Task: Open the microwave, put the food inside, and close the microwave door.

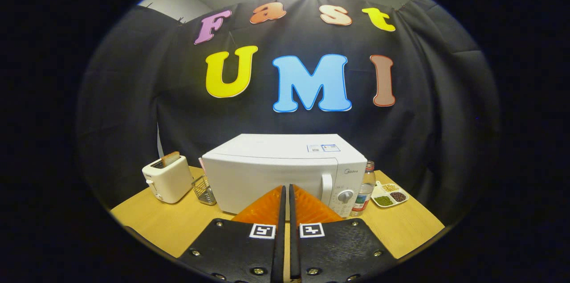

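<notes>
White microwave: the microwave [285, 171] sits on the wooden bench [169, 225], straight ahead of the gripper and well apart from it; its door is shut.
Door handle: a pale vertical handle [327, 188] stands at the door's right edge, just left of the control panel and its round knob [346, 196].
Gripper: the gripper [285, 196] has its fingers brought together with only a thin slit between them, holding nothing, aimed at the lower middle of the door.
Step in hand: judged from the shut door, opening comes first; nothing of the task looks done yet.
How to do it well: part the fingers before closing in, steer to the right so that the handle comes between them, and grip it at mid-height instead of at an end. Then pull along the arc of the door, which probably hinges on its left side, so the grip does not slide off.
Food: a toaster [167, 179] with a slice of bread [170, 158] stands left of the microwave, and a divided dish [389, 194] of beans or grains lies to its right beside a bottle [364, 191]; I cannot tell which is meant.
Risk: a hard tug may drag the microwave across the bench, and the wire basket [204, 190] by its left corner stands close to the door's swing.
</notes>
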The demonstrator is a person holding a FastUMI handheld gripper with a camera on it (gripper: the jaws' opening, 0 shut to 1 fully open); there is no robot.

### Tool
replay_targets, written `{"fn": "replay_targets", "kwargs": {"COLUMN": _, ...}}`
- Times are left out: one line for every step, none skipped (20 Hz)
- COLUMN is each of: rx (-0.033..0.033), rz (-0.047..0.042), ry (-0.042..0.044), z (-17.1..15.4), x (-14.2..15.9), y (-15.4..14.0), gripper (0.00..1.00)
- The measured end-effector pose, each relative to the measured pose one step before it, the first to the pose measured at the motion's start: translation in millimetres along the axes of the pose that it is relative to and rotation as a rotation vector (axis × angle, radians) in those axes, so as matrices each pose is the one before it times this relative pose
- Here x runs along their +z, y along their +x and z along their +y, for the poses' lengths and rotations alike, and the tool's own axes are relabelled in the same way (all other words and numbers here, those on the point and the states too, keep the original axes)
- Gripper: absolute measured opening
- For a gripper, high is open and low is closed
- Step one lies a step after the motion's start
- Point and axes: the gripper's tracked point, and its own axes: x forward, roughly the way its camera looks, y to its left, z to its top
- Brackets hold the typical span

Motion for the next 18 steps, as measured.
{"fn": "replay_targets", "kwargs": {"rx": -0.01011, "rz": -0.01992, "ry": 0.00137, "z": -2.15, "x": 3.69, "y": -16.16, "gripper": 0.05}}
{"fn": "replay_targets", "kwargs": {"rx": -0.0077, "rz": -0.01391, "ry": 0.00203, "z": -0.1, "x": 2.15, "y": -11.8, "gripper": 0.05}}
{"fn": "replay_targets", "kwargs": {"rx": 0.0039, "rz": -0.00838, "ry": 0.00454, "z": 0.6, "x": 1.02, "y": -12.85, "gripper": 0.05}}
{"fn": "replay_targets", "kwargs": {"rx": 0.00269, "rz": -0.00636, "ry": 0.00311, "z": 1.93, "x": 2.03, "y": -10.55, "gripper": 0.06}}
{"fn": "replay_targets", "kwargs": {"rx": -0.00575, "rz": -0.00645, "ry": -0.0016, "z": -1.22, "x": 1.61, "y": -9.48, "gripper": 0.05}}
{"fn": "replay_targets", "kwargs": {"rx": -0.00002, "rz": -0.01164, "ry": -0.00263, "z": -0.64, "x": 3.9, "y": -11.15, "gripper": 0.05}}
{"fn": "replay_targets", "kwargs": {"rx": 0.00489, "rz": -0.01456, "ry": 0.00116, "z": 2.9, "x": 2.84, "y": -6.64, "gripper": 0.06}}
{"fn": "replay_targets", "kwargs": {"rx": 0.01359, "rz": -0.01542, "ry": 0.00212, "z": 2.31, "x": 3.77, "y": -9.94, "gripper": 0.08}}
{"fn": "replay_targets", "kwargs": {"rx": 0.00865, "rz": -0.01919, "ry": 0.00369, "z": 4.24, "x": 3.59, "y": -8.67, "gripper": 0.24}}
{"fn": "replay_targets", "kwargs": {"rx": 0.00818, "rz": -0.01591, "ry": 0.00097, "z": 2.33, "x": 3.35, "y": -7.87, "gripper": 0.34}}
{"fn": "replay_targets", "kwargs": {"rx": 0.00195, "rz": -0.01215, "ry": -0.00339, "z": 2.29, "x": 2.36, "y": -7.34, "gripper": 0.55}}
{"fn": "replay_targets", "kwargs": {"rx": -0.00199, "rz": -0.00776, "ry": -0.00362, "z": 0.11, "x": 0.8, "y": -3.43, "gripper": 0.65}}
{"fn": "replay_targets", "kwargs": {"rx": -0.01891, "rz": -0.00637, "ry": -0.00592, "z": -2.54, "x": 4.15, "y": -3.36, "gripper": 0.82}}
{"fn": "replay_targets", "kwargs": {"rx": -0.01072, "rz": -0.0064, "ry": 0.00256, "z": -2.88, "x": -3.92, "y": -12.06, "gripper": 0.99}}
{"fn": "replay_targets", "kwargs": {"rx": -0.00175, "rz": -0.00809, "ry": 0.01225, "z": 0.92, "x": 1.89, "y": -5.2, "gripper": 0.97}}
{"fn": "replay_targets", "kwargs": {"rx": -0.00036, "rz": -0.002, "ry": 0.0119, "z": 4.26, "x": 0.15, "y": -2.4, "gripper": 0.97}}
{"fn": "replay_targets", "kwargs": {"rx": 0.0011, "rz": 0.00306, "ry": 0.01157, "z": 1.33, "x": -1.79, "y": -1.71, "gripper": 0.97}}
{"fn": "replay_targets", "kwargs": {"rx": 0.0004, "rz": 0.00059, "ry": 0.00572, "z": -1.16, "x": -4.35, "y": 0.85, "gripper": 0.97}}
